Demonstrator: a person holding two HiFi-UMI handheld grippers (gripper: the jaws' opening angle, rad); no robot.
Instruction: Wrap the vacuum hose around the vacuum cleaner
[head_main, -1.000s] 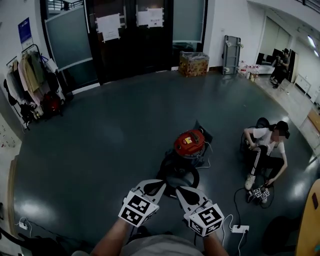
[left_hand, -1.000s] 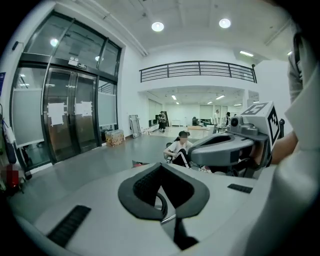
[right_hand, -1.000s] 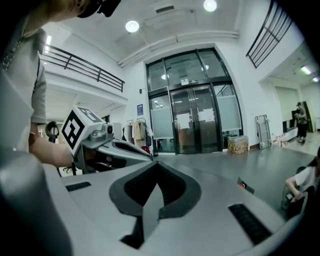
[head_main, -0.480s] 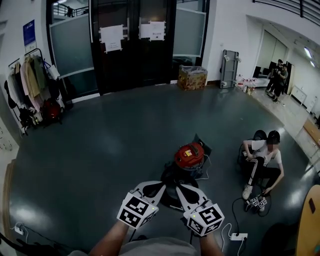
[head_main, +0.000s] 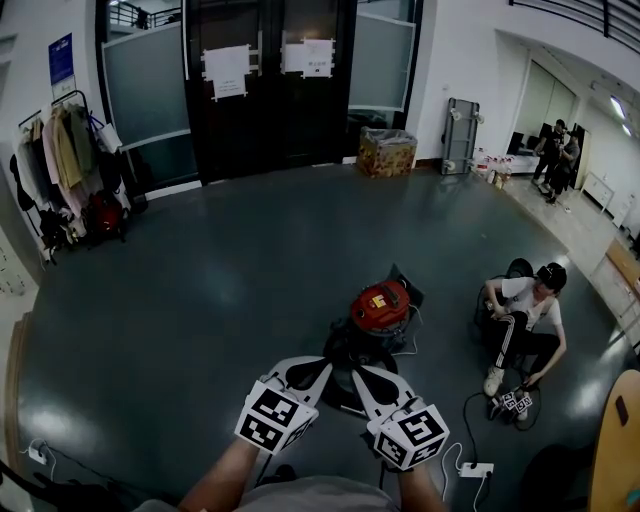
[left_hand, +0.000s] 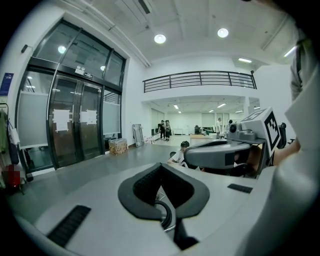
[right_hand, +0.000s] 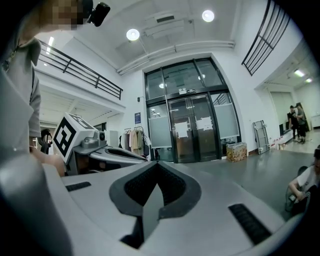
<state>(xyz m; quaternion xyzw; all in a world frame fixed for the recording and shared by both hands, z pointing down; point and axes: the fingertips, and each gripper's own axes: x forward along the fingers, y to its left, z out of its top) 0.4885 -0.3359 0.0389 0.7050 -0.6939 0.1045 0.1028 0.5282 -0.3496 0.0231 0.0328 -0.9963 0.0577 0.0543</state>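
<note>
Left gripper (head_main: 316, 368), right gripper (head_main: 363, 377) closed, vacuum cleaner (head_main: 380, 301) base partly behind them

The floor (head_main: 230, 270) is dark, smooth and glossy, with patches of reflected light. A vacuum cleaner (head_main: 378, 305) with a red top stands on it near the centre. To the right of the vacuum cleaner, a person (head_main: 520, 325) sits on the floor. A white power strip (head_main: 478, 468) lies at the lower right. A patterned box (head_main: 387, 153) stands near the doors (head_main: 270, 90). A coat rack (head_main: 70, 170) stands at the far left.

Left gripper (head_main: 308, 368), right gripper (head_main: 368, 378): jaws together.
</note>
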